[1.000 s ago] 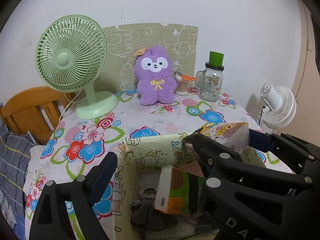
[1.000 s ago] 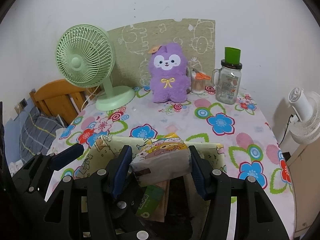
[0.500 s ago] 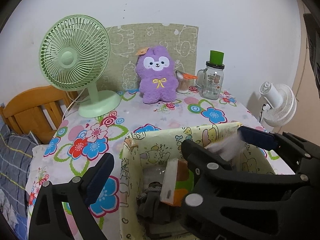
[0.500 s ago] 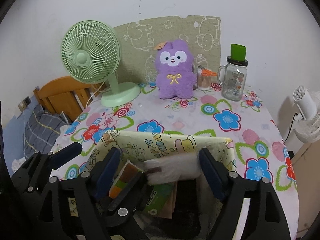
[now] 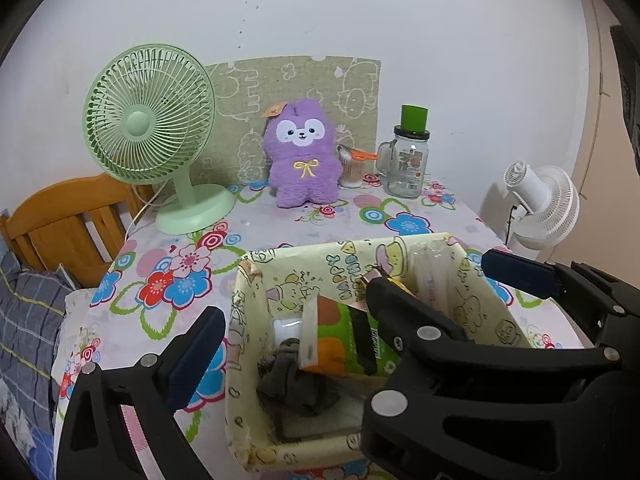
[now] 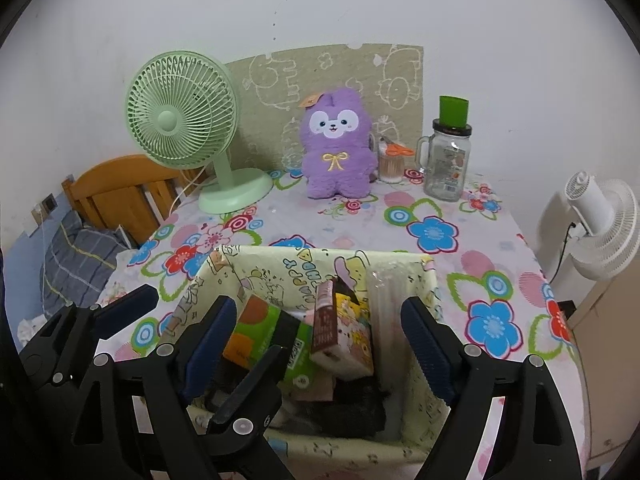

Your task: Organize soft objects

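floral table [image 6: 460, 220], open right gripper [image 6: 316, 340] over basket [image 6: 424, 264]

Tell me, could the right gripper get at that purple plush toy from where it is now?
Probably yes. The right gripper is open and empty over the box, and only bare tablecloth lies between box and plush.

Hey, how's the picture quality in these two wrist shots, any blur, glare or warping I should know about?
Left wrist view: fisheye bends the wall and table edge, corners go black, light is soft and even, and the plush is sharp. Right wrist view: same warping and dark corners; the dark cloth in the bin looks slightly smeared; no strong glare on the jar.
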